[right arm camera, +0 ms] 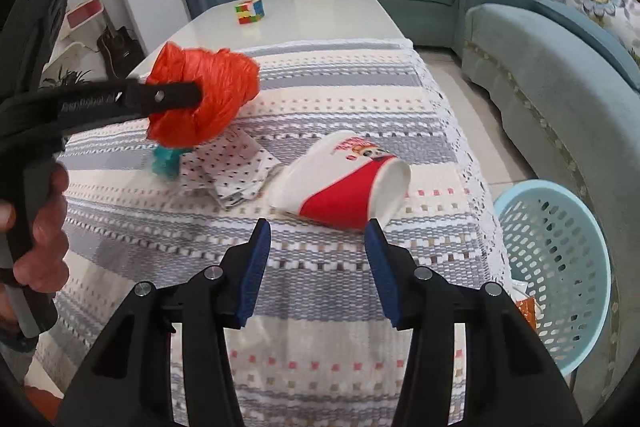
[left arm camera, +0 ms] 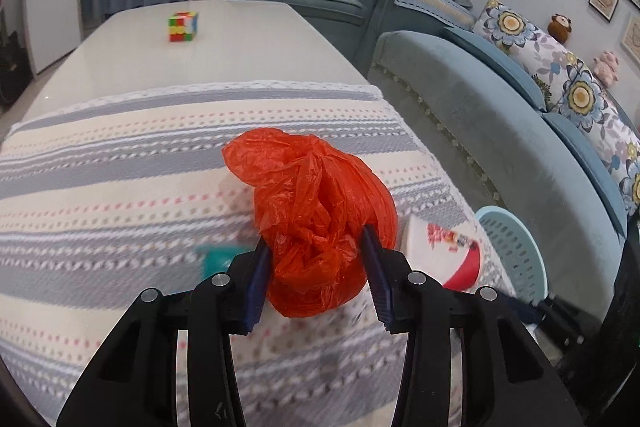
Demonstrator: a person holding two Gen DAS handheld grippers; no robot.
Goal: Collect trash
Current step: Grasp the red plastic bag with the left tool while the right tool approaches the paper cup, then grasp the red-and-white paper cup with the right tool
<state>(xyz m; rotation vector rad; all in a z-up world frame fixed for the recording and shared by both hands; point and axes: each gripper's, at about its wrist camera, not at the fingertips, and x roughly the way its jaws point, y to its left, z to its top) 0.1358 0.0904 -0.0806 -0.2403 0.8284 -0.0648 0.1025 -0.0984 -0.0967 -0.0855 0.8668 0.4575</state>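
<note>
Between the blue pads of the left gripper [left arm camera: 316, 267] sits a crumpled orange plastic bag [left arm camera: 316, 211], pinched from both sides and lifted off the cloth; from the right wrist view the same bag [right arm camera: 208, 95] hangs in the air above the table with the left tool's black finger across it. Just below and behind the bag, a teal scrap [right arm camera: 166, 163] and a folded dotted paper napkin [right arm camera: 228, 171] lie on the striped tablecloth [left arm camera: 120, 187]. To the right of the left tongs, partly hidden by the bag, lies a red-and-white paper cup [left arm camera: 448, 251].

The right gripper [right arm camera: 318, 267] stands with its jaws spread apart and nothing between them. Just ahead of its fingertips the paper cup [right arm camera: 344, 183] lies tipped on its side, its open mouth turned toward the right-hand finger and close to it, though whether it touches cannot be told. The napkin is just left of the cup. To the right of the tongs and lower than the table edge stands a light blue perforated basket [right arm camera: 560, 247] with some scraps inside. Far ahead, on the bare part of the white table [right arm camera: 320, 15], rests a colour cube [right arm camera: 250, 11]. Beyond, a blue sofa [right arm camera: 540, 75] runs along the right side.
</note>
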